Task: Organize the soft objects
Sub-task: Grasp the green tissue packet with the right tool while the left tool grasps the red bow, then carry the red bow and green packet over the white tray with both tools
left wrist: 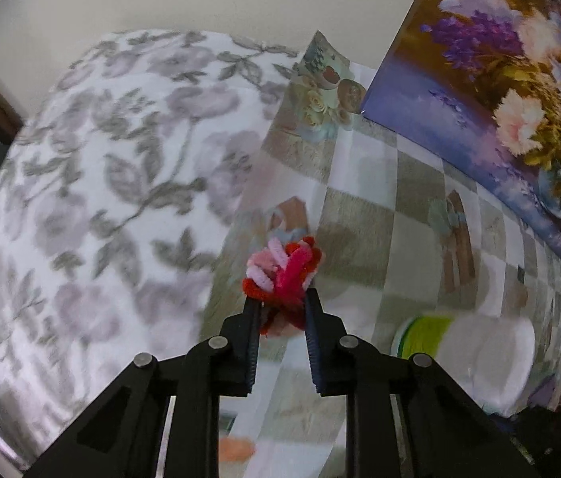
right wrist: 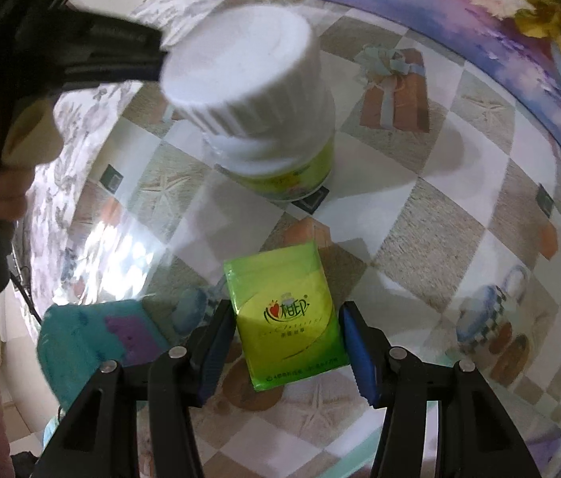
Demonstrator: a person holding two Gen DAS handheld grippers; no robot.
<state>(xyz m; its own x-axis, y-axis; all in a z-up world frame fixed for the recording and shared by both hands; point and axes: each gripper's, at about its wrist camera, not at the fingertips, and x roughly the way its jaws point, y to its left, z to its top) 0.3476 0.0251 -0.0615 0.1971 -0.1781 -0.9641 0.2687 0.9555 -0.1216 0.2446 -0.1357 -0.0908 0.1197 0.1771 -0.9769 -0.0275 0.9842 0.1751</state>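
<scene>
A fuzzy bundle of red and pink pipe cleaners (left wrist: 284,267) is pinched between the tips of my left gripper (left wrist: 280,298), which is shut on it above the checkered tablecloth (left wrist: 364,215). In the right wrist view a green tissue pack (right wrist: 280,286) sits lengthwise between the blue pads of my right gripper (right wrist: 285,310). Both pads touch its long sides. The pack hangs tilted over the tablecloth (right wrist: 431,231).
A white-capped bottle (right wrist: 248,91) with a green label stands just beyond the tissue pack and also shows as a blurred bottle (left wrist: 471,354). A floral painting (left wrist: 499,99) leans at the table's back. A floral blanket (left wrist: 101,199) lies left. A teal cloth (right wrist: 89,342) sits near left.
</scene>
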